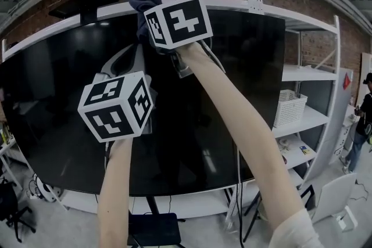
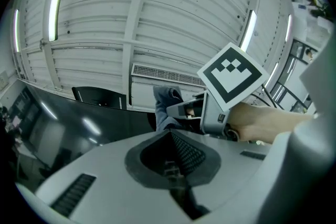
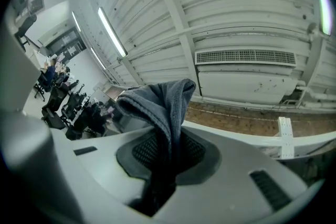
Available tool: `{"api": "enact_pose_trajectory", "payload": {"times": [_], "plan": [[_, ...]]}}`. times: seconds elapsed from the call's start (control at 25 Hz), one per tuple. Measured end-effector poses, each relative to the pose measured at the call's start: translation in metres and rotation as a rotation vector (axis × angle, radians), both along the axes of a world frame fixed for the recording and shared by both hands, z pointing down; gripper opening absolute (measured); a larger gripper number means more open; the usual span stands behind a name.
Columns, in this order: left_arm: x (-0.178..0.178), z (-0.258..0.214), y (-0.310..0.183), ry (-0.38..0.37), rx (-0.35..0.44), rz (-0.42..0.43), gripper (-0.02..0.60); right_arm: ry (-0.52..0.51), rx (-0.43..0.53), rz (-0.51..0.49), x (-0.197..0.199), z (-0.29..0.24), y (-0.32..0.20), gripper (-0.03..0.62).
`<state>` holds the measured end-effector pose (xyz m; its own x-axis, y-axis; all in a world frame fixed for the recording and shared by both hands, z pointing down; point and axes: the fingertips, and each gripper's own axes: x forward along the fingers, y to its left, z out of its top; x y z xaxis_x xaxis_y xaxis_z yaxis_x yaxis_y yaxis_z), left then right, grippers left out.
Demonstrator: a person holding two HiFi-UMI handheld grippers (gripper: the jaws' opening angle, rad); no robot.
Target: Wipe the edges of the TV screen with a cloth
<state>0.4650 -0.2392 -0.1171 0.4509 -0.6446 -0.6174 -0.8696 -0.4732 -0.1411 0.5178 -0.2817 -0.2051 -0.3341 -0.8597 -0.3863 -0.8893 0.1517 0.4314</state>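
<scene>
Cloth: dark blue-grey cloth point(image 3: 164, 105), bunched and standing up out of the jaws, pressed near the top edge of the TV screen point(image 1: 52, 101), left of its middle.
Right gripper: right gripper point(image 3: 167, 159) clenched on the cloth's lower folds, arm stretched up and forward so the free wad meets the bezel rather than the hard jaws.
Left gripper: left gripper point(image 2: 173, 160) closed with nothing between the jaws, held lower in front of the dark glass, apart from the cloth; probably parked there to stay out of the wiping path.
Screen: large, black, switched off, mounted inside a white shelving frame point(image 1: 317, 75); top bar of the frame just above the top edge.
Step in hand: wiping along the top edge, by the look of the grip and reach.
Next move calls for: a sideways run along the edge with steady light pressure, then the side and bottom edges.
Risk: cloth slipping, letting bare jaws scrape the glass.
</scene>
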Motion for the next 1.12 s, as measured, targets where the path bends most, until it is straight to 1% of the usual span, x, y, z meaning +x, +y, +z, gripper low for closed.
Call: {"api": "enact_pose_trajectory", "payload": {"times": [0.16,0.28,0.4,0.48,0.64,0.68,0.8,0.92,1.12], "plan": [[0.042,0.002,0.006,0.021,-0.006,-0.001,0.014,-0.017,0.004,-0.006,0.047,-0.001,0.010,0.064],[0.084,0.004,0.013,0.024,-0.013,0.003,0.014,-0.017,0.005,0.007,0.089,-0.002,0.019,0.064],[0.129,0.005,0.025,0.017,-0.009,0.023,0.014,-0.028,0.003,0.035,0.139,-0.004,0.029,0.064],[0.154,0.005,0.033,0.015,0.001,0.031,0.014,-0.050,-0.002,0.043,0.171,-0.004,0.035,0.064],[0.193,0.009,0.052,-0.017,0.047,-0.013,0.014,-0.083,-0.011,0.052,0.222,0.003,0.042,0.064],[0.202,0.010,0.056,-0.021,0.052,-0.010,0.014,-0.085,-0.013,0.055,0.232,0.004,0.044,0.064],[0.224,0.009,0.065,-0.014,0.047,0.014,0.014,-0.094,-0.019,0.059,0.258,0.004,0.049,0.064],[0.240,0.008,0.072,-0.022,0.047,0.010,0.014,-0.098,-0.024,0.068,0.280,0.002,0.054,0.064],[0.252,0.012,0.074,-0.014,0.023,0.015,0.014,-0.116,-0.026,0.077,0.311,0.004,0.059,0.064]]}}
